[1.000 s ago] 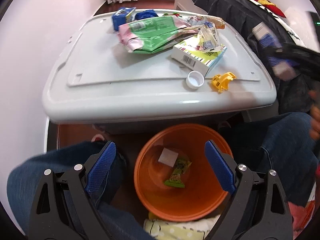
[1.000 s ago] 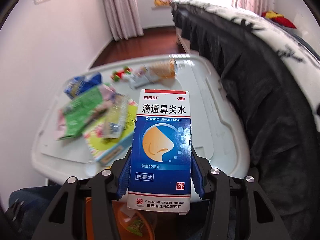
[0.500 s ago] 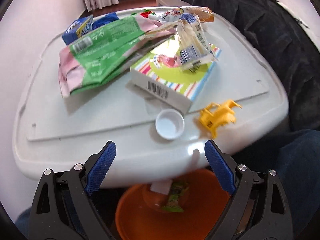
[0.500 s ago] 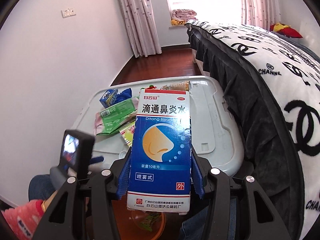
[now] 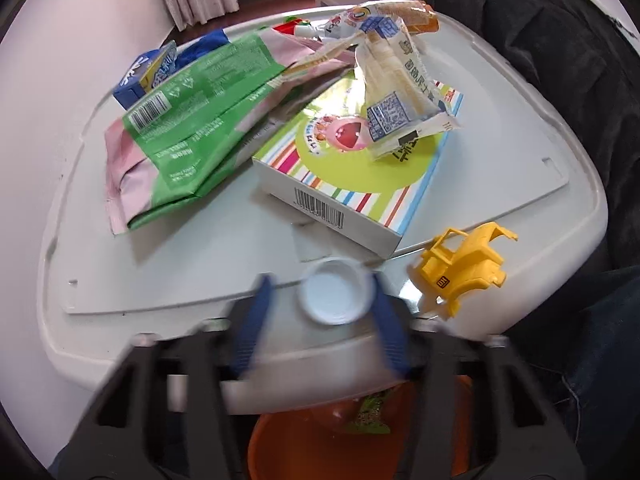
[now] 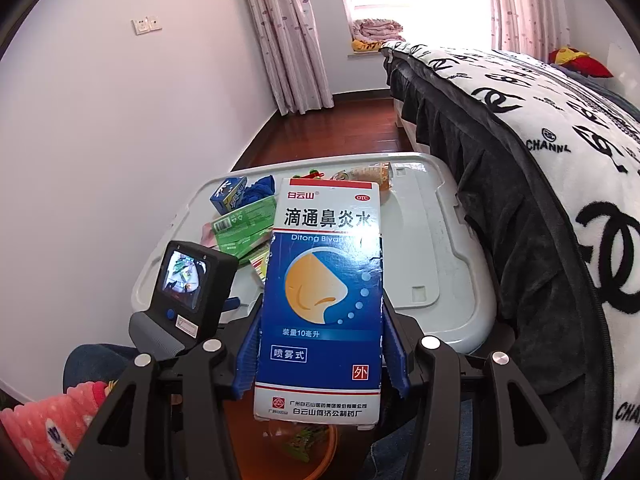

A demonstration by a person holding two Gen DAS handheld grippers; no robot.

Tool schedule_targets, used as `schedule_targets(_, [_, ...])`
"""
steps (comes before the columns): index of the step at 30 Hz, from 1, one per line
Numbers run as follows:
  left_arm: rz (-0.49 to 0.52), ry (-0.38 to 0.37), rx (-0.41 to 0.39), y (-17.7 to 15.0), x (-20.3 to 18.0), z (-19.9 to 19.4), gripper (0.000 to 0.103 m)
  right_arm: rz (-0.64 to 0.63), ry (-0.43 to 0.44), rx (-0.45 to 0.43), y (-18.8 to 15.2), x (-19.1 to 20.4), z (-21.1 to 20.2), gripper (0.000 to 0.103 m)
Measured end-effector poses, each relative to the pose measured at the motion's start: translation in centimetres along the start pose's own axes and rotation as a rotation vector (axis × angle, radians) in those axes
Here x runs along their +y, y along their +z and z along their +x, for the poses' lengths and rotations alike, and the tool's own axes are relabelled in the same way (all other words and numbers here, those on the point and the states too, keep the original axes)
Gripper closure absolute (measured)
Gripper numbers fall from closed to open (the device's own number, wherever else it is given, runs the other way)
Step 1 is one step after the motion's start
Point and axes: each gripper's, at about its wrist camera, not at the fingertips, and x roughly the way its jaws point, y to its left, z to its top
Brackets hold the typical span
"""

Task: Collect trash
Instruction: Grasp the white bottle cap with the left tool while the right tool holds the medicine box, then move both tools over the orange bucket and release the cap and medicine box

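A white bottle cap (image 5: pixel 333 298) lies near the front edge of the grey box lid (image 5: pixel 200 264). My left gripper (image 5: pixel 320 312) is around the cap; its blue fingers (image 5: pixel 252 320) are blurred and part-way closed, the right one touching the cap. Behind lie a striped box (image 5: pixel 360 184), a green and pink bag (image 5: pixel 188 128), a clear wrapper (image 5: pixel 396 84), a blue carton (image 5: pixel 148 76) and a yellow plastic piece (image 5: pixel 464 268). My right gripper (image 6: pixel 320 344) is shut on a blue medicine box (image 6: pixel 324 304), held upright above the orange bin (image 6: pixel 320 452).
The orange bin (image 5: pixel 320 448) sits below the lid's front edge with a green wrapper (image 5: pixel 368 416) inside. A bed with a dark skirt (image 6: pixel 500 200) runs along the right. A wall stands at the left. My legs in jeans (image 5: pixel 592 340) flank the bin.
My left gripper has moved from over the bin up and forward to the lid, and its fingers have narrowed around the white cap. My right gripper has risen and drawn back with the medicine box.
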Motion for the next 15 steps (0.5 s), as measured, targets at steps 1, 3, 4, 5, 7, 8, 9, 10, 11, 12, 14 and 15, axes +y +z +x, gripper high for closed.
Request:
schedule_targets(1, [-0.014, -0.037, 0.007, 0.0, 0.3, 0.0, 0.072, 0.001, 0.003, 0.001, -0.1, 0.0, 0.0, 0.052])
schedule_targets(3, [-0.032, -0.054, 0.008, -0.2, 0.7, -0.2, 0.072, 0.005, 0.003, 0.002, -0.2, 0.0, 0.1, 0.052])
schedule_targets(4, [-0.035, -0.051, 0.003, -0.3, 0.9, -0.3, 0.072, 0.007, 0.004, 0.004, -0.2, 0.0, 0.1, 0.052])
schedule_targets(5, [-0.044, -0.064, 0.002, -0.4, 1.2, -0.5, 0.072, 0.007, 0.003, 0.004, -0.3, 0.0, 0.1, 0.052])
schedule_targets(7, [-0.067, -0.09, -0.014, -0.7, 1.8, -1.5, 0.072, 0.003, -0.003, 0.005, -0.4, 0.0, 0.1, 0.052])
schedule_targets(8, [-0.07, -0.093, -0.024, -0.8, 1.9, -2.0, 0.072, 0.003, -0.003, 0.006, -0.4, 0.0, 0.2, 0.052])
schedule_targets(9, [-0.077, -0.102, -0.039, -0.8, 2.3, -2.9, 0.072, 0.002, -0.005, 0.007, -0.5, 0.0, 0.2, 0.052])
schedule_targets(10, [-0.082, -0.112, -0.05, -1.0, 2.6, -3.7, 0.072, -0.002, -0.009, 0.007, -0.5, 0.1, 0.3, 0.052])
schedule_targets(11, [-0.09, -0.122, -0.063, -1.1, 2.9, -4.6, 0.072, -0.007, -0.014, 0.007, -0.6, 0.1, 0.4, 0.052])
schedule_targets(12, [-0.095, -0.131, -0.08, -1.6, 3.2, -5.8, 0.072, -0.008, -0.015, 0.007, -0.6, 0.2, 0.4, 0.052])
schedule_targets(14, [-0.106, -0.149, -0.105, -2.0, 3.8, -7.6, 0.072, -0.007, -0.01, 0.008, -0.6, 0.4, 0.5, 0.052])
schedule_targets(15, [-0.109, -0.153, -0.12, -2.3, 4.2, -8.8, 0.072, -0.007, -0.007, 0.007, -0.6, 0.6, 0.6, 0.052])
